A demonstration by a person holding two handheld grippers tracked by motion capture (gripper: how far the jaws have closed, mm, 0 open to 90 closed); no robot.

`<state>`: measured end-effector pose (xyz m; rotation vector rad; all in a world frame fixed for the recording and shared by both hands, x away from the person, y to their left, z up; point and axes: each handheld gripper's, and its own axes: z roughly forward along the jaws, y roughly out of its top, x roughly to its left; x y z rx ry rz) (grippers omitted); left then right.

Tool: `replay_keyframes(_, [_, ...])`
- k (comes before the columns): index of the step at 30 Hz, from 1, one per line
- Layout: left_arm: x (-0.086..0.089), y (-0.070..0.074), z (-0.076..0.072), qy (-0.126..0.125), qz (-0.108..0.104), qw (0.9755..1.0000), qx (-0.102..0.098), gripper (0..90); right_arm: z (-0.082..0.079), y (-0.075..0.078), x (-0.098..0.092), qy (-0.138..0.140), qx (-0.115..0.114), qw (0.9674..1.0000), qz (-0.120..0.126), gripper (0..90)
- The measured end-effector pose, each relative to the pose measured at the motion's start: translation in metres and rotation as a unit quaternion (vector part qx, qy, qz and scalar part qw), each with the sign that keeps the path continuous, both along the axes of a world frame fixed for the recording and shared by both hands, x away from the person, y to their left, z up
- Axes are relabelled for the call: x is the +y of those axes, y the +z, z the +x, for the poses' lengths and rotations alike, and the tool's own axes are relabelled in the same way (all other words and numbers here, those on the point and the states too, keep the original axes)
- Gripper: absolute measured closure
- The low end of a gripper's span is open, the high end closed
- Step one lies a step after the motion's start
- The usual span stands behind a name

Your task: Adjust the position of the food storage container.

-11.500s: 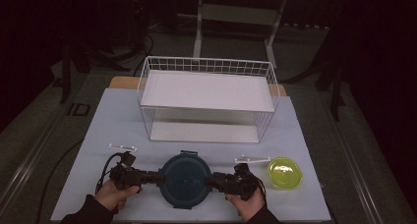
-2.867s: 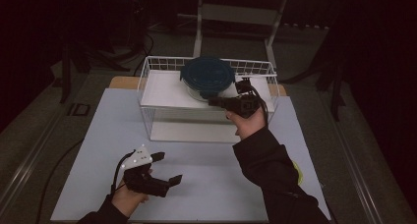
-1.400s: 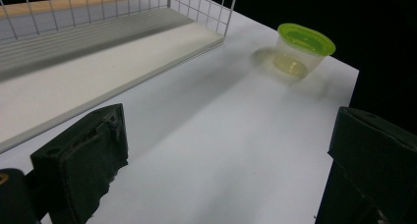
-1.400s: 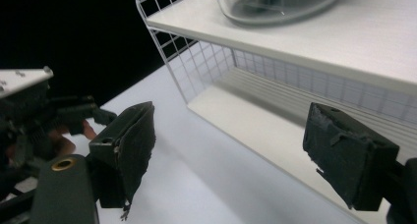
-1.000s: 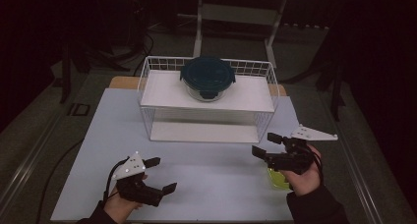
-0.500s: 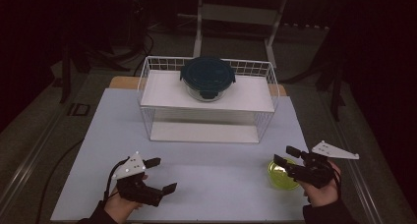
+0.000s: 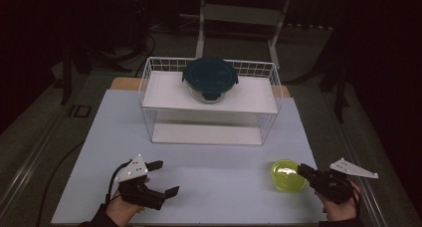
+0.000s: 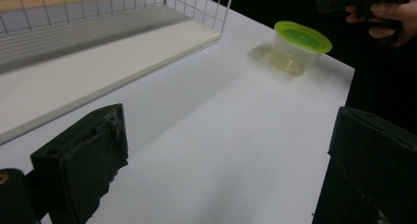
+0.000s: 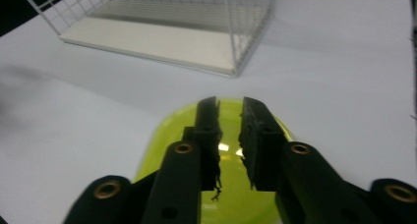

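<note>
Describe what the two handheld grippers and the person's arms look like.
Both are black two-jaw tools. The left gripper carries a grey three-cornered plate on top and trails a black cable; its jaws are broad black blocks. The right gripper has the same grey plate; its jaws are ragged-edged black pads on arms with brass-coloured rivets. The left forearm wears a dark sleeve.

white table (image 7: 209, 172): wire rack (image 7: 211, 112), green-lidded tub (image 7: 288, 175).

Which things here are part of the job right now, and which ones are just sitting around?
Part of the job:
- small tub with the green lid
- right gripper, over that lid, jaws just closing to a narrow gap, nothing between them
- white wire rack

Just sitting:
- dark-lidded glass container, already on the rack's top shelf
- left gripper, open, idle
- white table
</note>
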<state>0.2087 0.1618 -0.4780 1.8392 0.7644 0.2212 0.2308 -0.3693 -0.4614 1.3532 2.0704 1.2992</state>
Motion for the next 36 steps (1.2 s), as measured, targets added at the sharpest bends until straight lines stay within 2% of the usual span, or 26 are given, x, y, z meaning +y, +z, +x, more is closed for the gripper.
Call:
replay_keyframes(6, [0.000, 0.000, 0.000, 0.001, 0.000, 1.0000, 0.000, 0.9, -0.006, -0.009, -0.015, -0.019, 0.014, 0.9997, -0.007, 89.4])
replay_keyframes(13, [0.000, 0.000, 0.000, 0.000, 0.000, 1.0000, 0.001, 0.8, -0.010, -0.021, -0.031, -0.046, 0.026, 0.9986, -0.006, 89.9])
replay_keyframes(18, [-0.001, 0.000, 0.000, 0.000, 0.000, 1.0000, 0.000, 0.9, -0.008, -0.039, -0.040, -0.060, 0.048, 0.9970, -0.007, 90.0])
replay_keyframes(21, [0.000, 0.000, 0.000, 0.001, -0.001, 1.0000, -0.001, 0.9, -0.007, -0.044, -0.039, -0.060, 0.058, 0.9965, -0.008, 90.0])
replay_keyframes(26, [0.000, 0.000, 0.000, 0.000, 0.000, 1.0000, -0.002, 0.9, -0.005, -0.061, -0.030, -0.045, 0.081, 0.9956, -0.015, 90.0])
replay_keyframes(36, [0.000, 0.000, 0.000, 0.001, 0.000, 1.0000, -0.002, 0.9, 0.001, -0.069, -0.009, -0.016, 0.094, 0.9950, -0.030, 90.0])
